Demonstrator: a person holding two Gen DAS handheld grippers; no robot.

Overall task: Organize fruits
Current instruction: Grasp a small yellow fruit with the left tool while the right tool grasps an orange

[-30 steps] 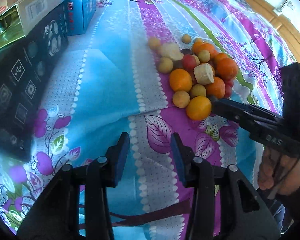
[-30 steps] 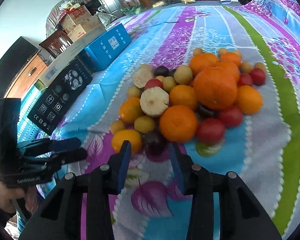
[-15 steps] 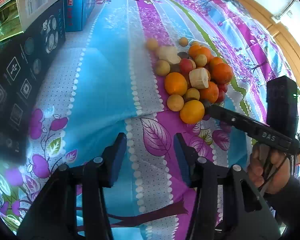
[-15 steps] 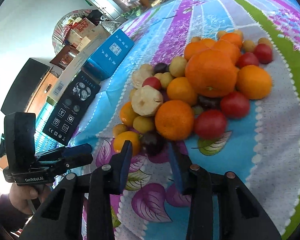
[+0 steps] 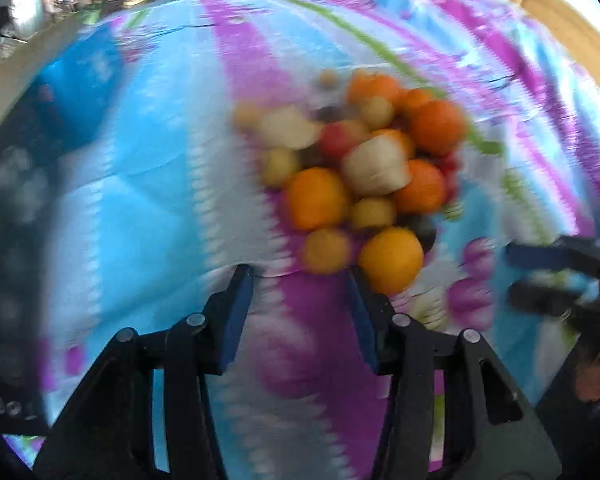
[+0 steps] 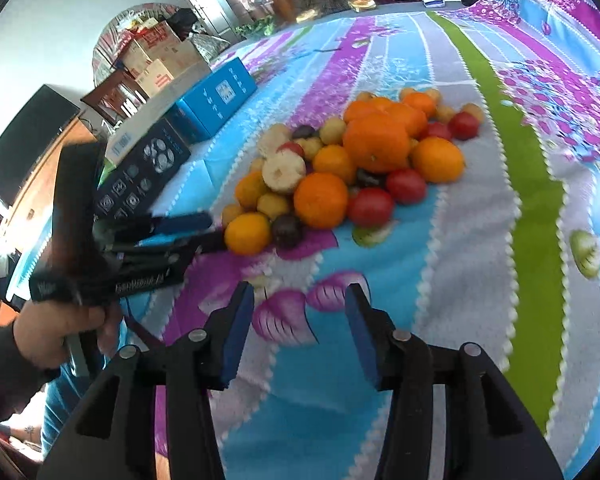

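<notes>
Left gripper (image 5: pixel 300 280), jaws spread and empty, should straddle the round yellow-orange citrus (image 5: pixel 391 260) at one o'clock; right gripper (image 6: pixel 299 300) waits released.

The bed cover (image 6: pixel 480 240) has blue, purple, grey and green stripes with purple leaves and white dotted lines. The fruits (image 6: pixel 352 172) are orange, yellow, red, dark purple and pale cream. One box (image 6: pixel 216 100) is bright blue; another box (image 6: pixel 140 172) is black with white icons.
</notes>
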